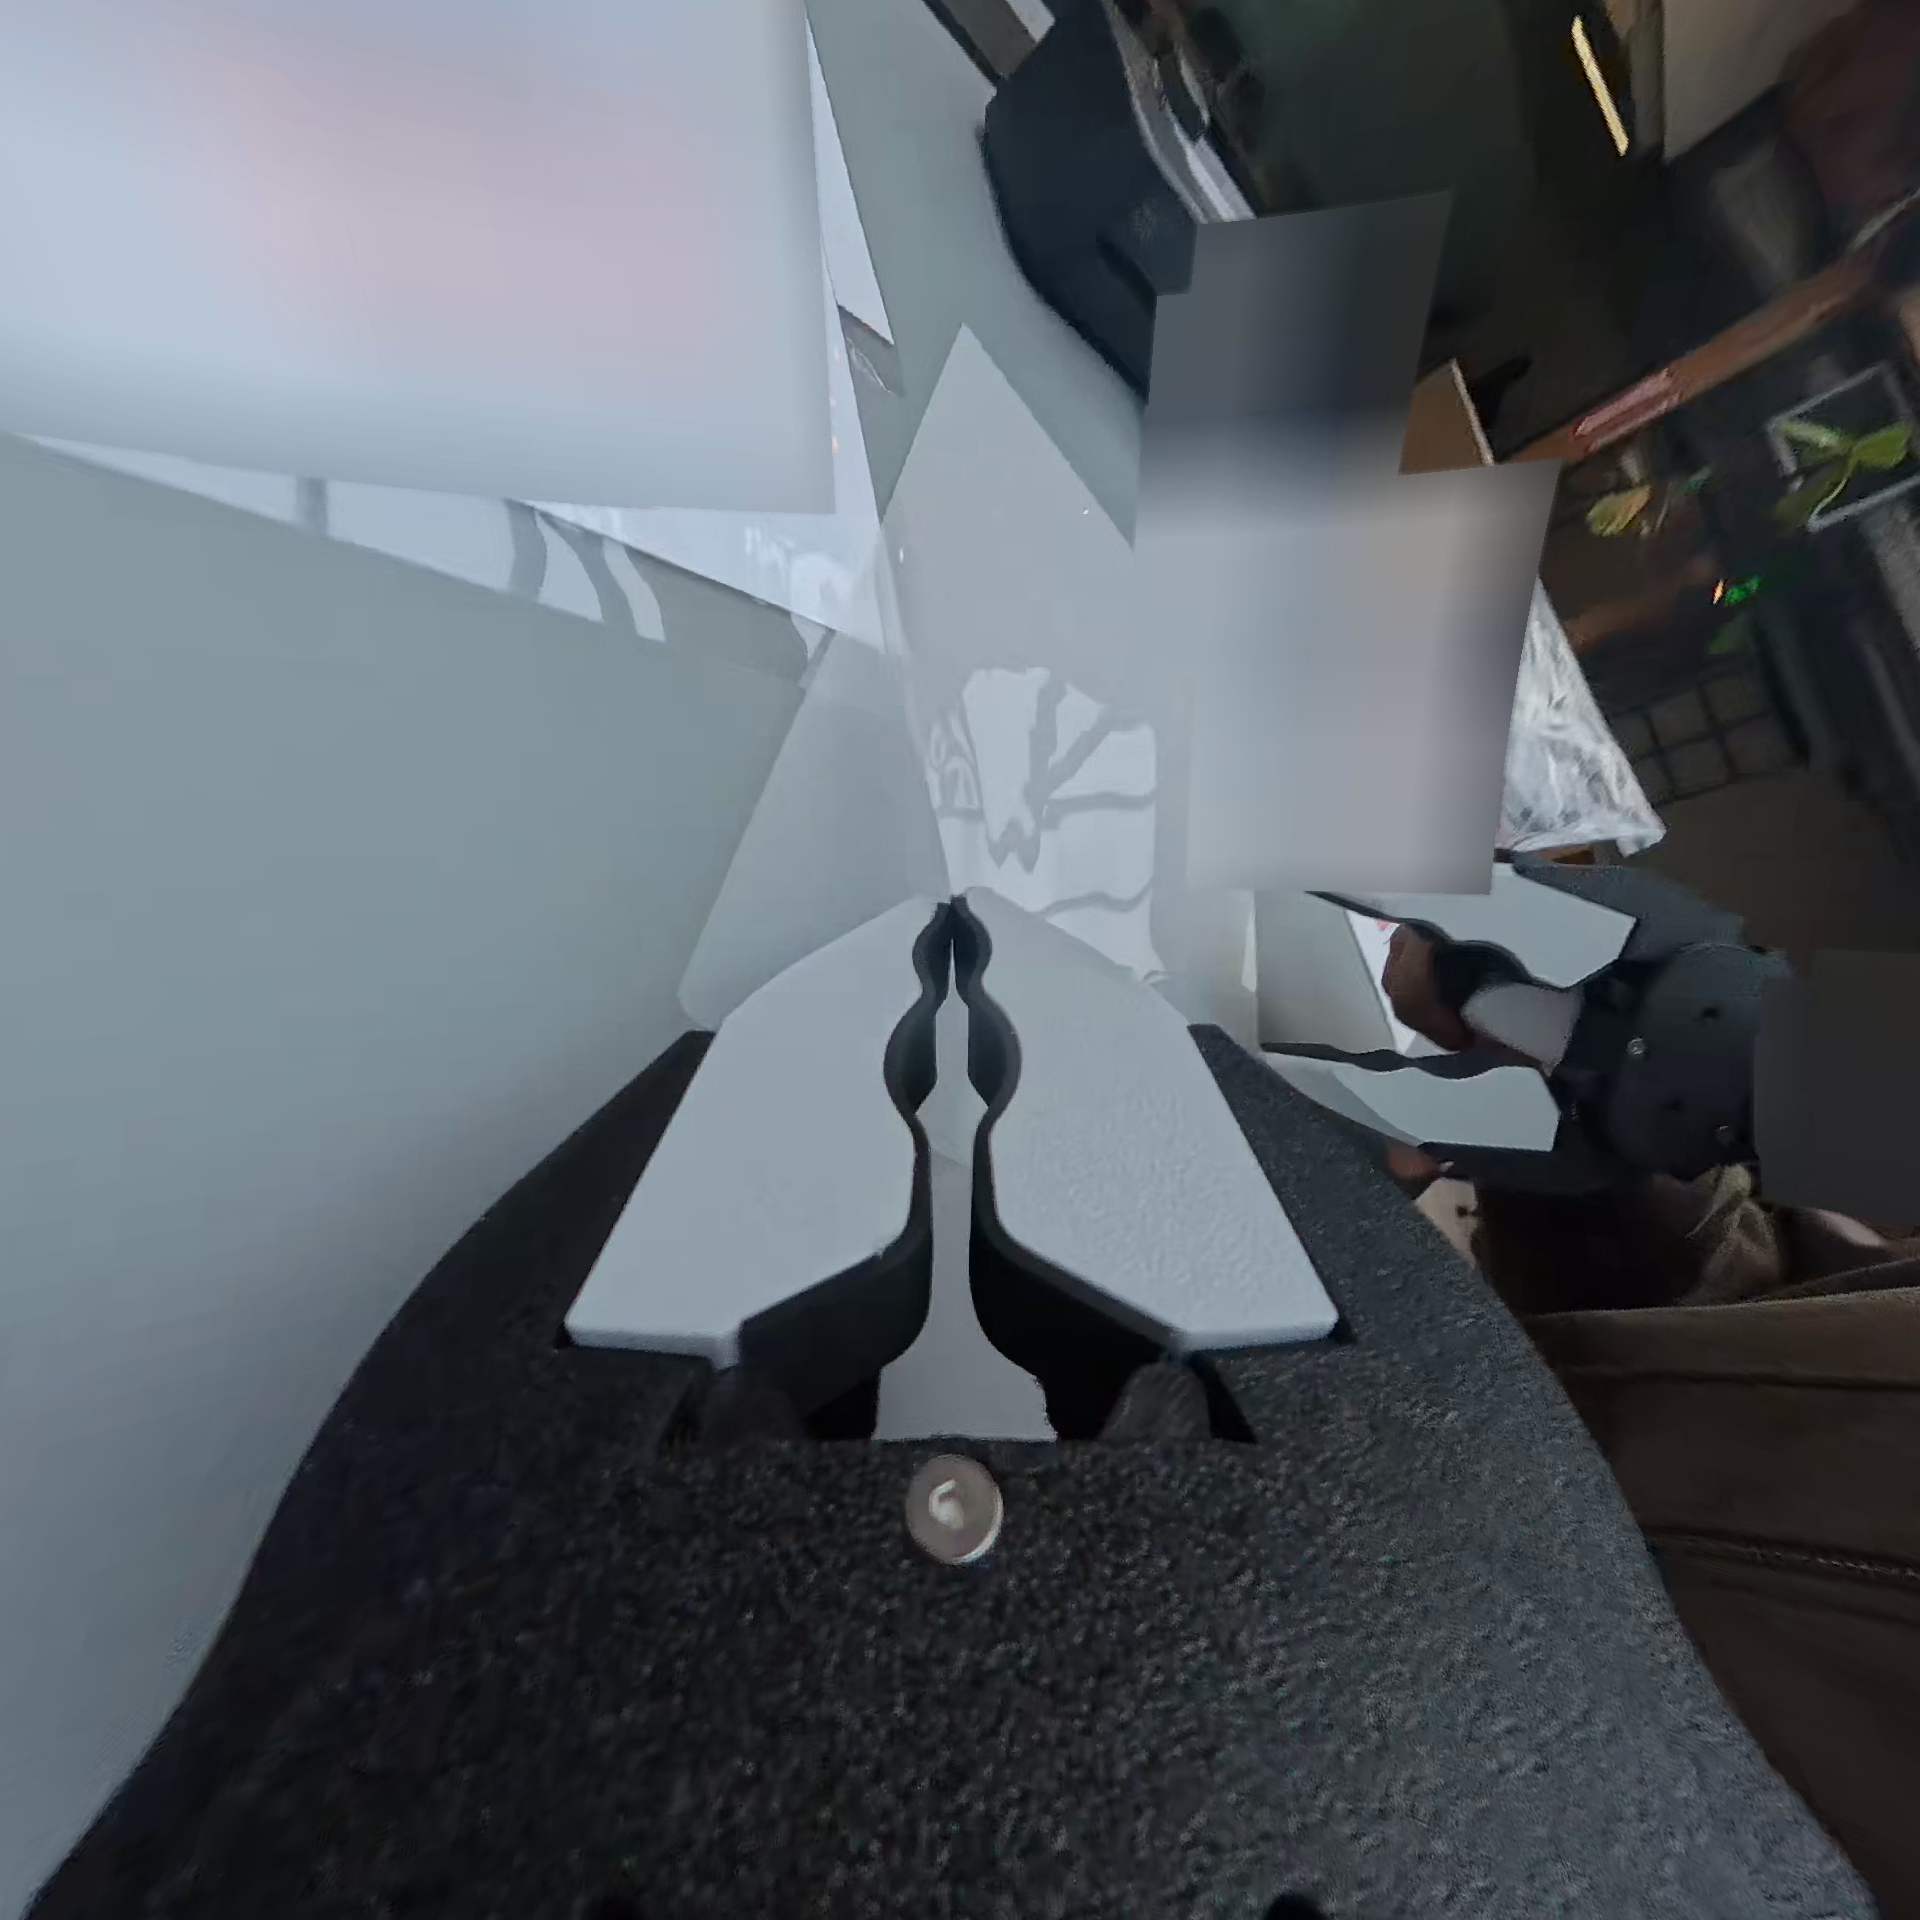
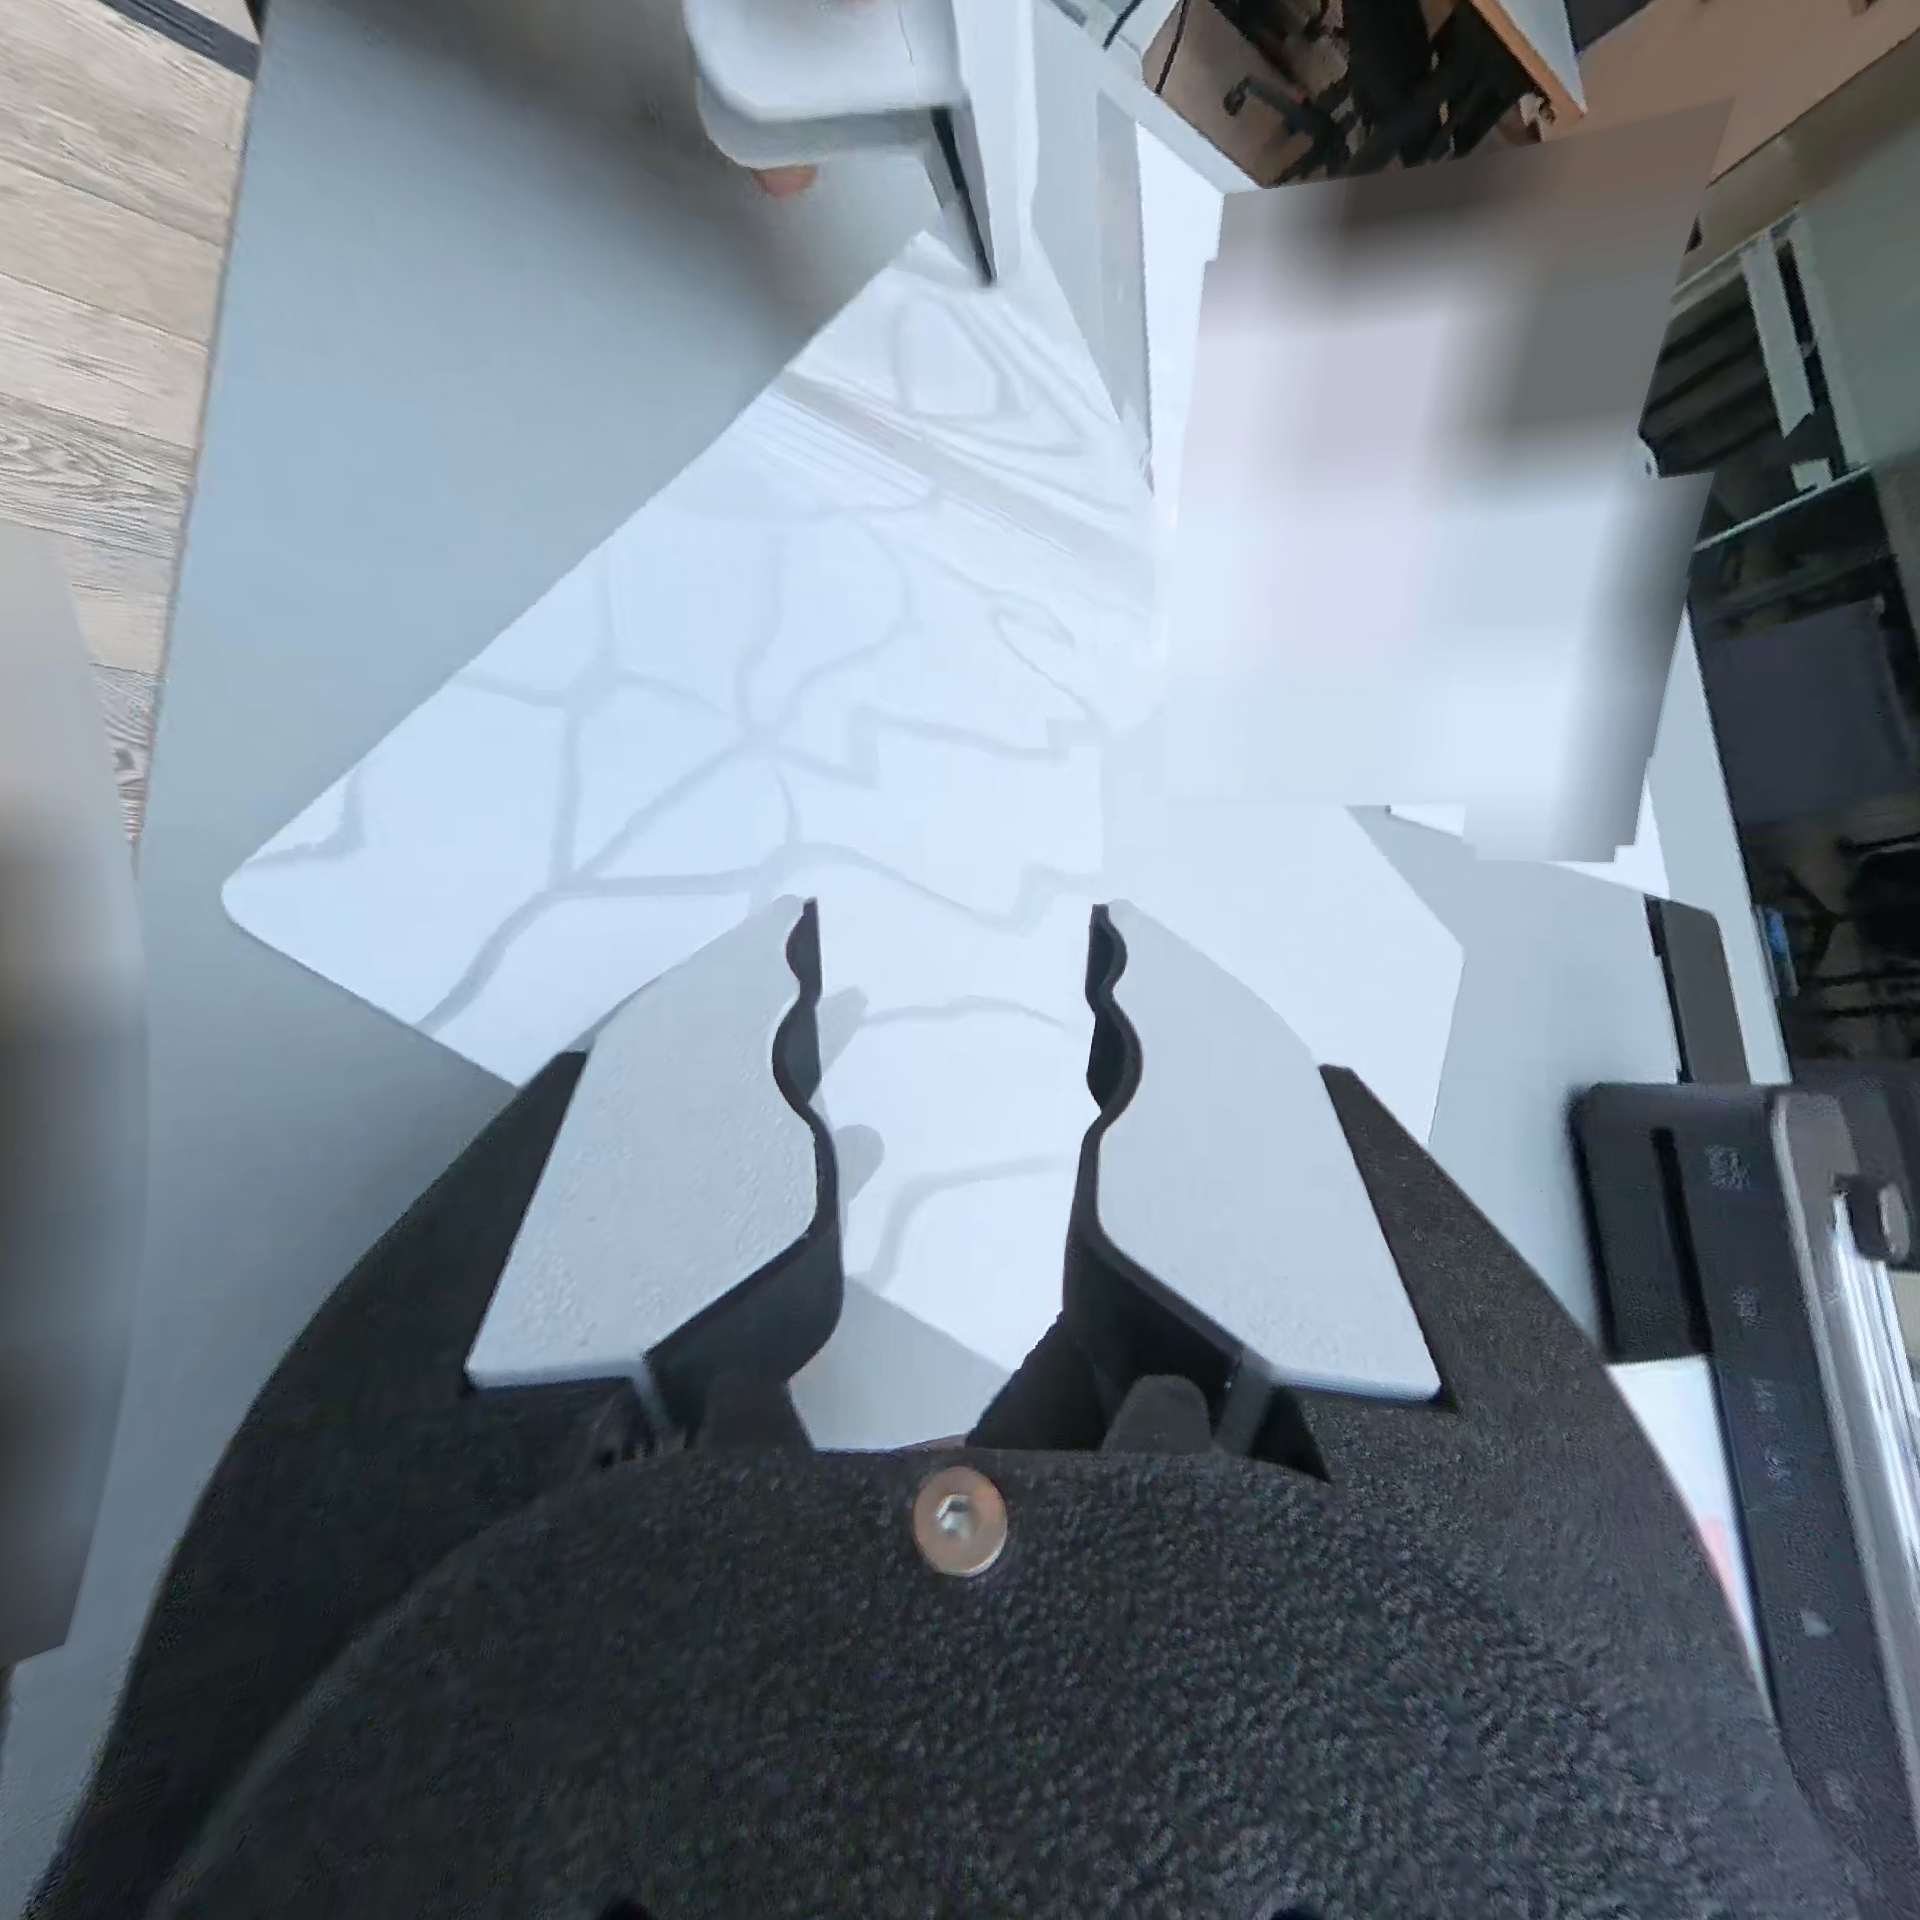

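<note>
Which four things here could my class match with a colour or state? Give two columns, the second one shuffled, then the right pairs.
Things:
1. left gripper
2. right gripper
3. floor
4. table

Colour or state:
A. plain grey
B. jaws open
C. pale wood grain
D. jaws shut

Pairs: 1-D, 2-B, 3-C, 4-A
</note>
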